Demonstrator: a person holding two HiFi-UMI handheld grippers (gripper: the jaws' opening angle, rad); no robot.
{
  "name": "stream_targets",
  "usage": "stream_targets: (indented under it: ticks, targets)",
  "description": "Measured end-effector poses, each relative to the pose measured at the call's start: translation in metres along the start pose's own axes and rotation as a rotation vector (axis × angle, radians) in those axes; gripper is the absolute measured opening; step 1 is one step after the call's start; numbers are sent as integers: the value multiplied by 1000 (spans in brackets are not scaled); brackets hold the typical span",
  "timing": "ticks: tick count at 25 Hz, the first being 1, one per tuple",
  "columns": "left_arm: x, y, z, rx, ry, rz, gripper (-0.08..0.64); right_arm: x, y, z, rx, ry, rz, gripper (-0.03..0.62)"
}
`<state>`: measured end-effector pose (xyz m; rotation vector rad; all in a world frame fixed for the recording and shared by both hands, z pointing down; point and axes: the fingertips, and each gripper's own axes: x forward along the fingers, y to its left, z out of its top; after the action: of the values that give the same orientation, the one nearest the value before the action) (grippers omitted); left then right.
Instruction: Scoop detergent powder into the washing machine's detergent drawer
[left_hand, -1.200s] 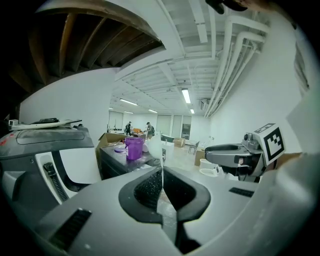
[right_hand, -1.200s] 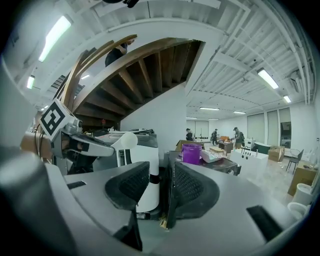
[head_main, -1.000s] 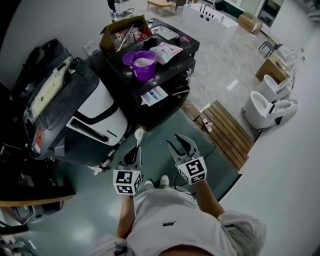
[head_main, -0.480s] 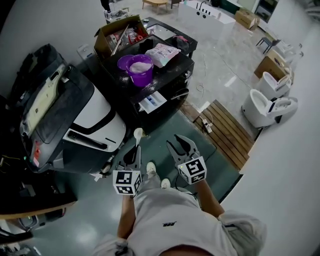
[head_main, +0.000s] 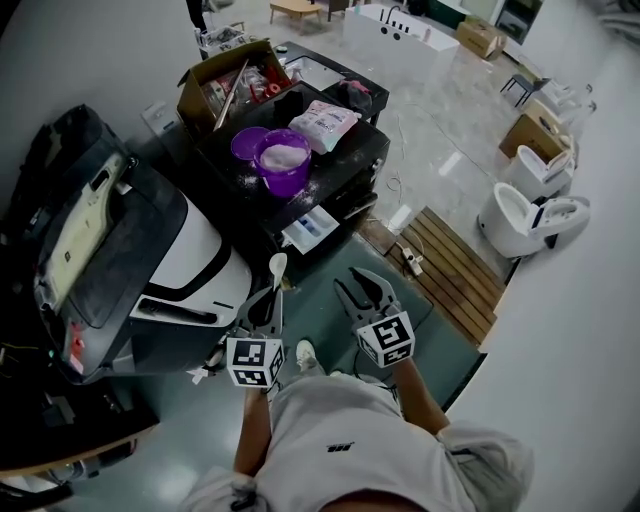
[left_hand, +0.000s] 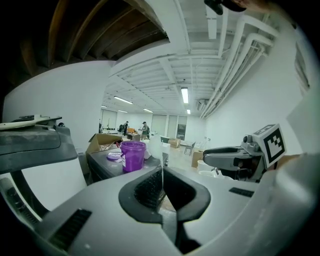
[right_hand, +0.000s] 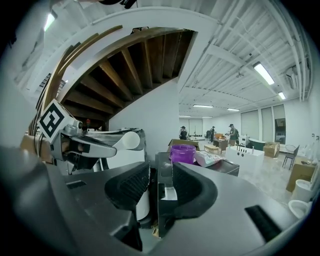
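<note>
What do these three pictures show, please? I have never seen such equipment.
There is no robot here. A person wears a head camera and holds a two-jaw gripper in each hand. The head view looks down on both grippers; the other two pictures come from cameras riding on each gripper. The left gripper is shut on a white spoon. The right gripper is open and empty. Ahead, a black cabinet carries a purple tub of white powder and a detergent bag. A white washing machine stands beside it.
</note>
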<state>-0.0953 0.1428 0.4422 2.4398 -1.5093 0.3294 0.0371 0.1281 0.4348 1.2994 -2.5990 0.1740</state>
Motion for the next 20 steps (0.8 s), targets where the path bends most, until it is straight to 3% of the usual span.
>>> stream_targets:
  ticks: [9,20]
  targets:
    - [28,51,6,-15,5,-49,15,55,5,10,-5,18,-33,141]
    - [58,81,12,-36,13,-91,17,93,-3,15,-6,46,-65,141]
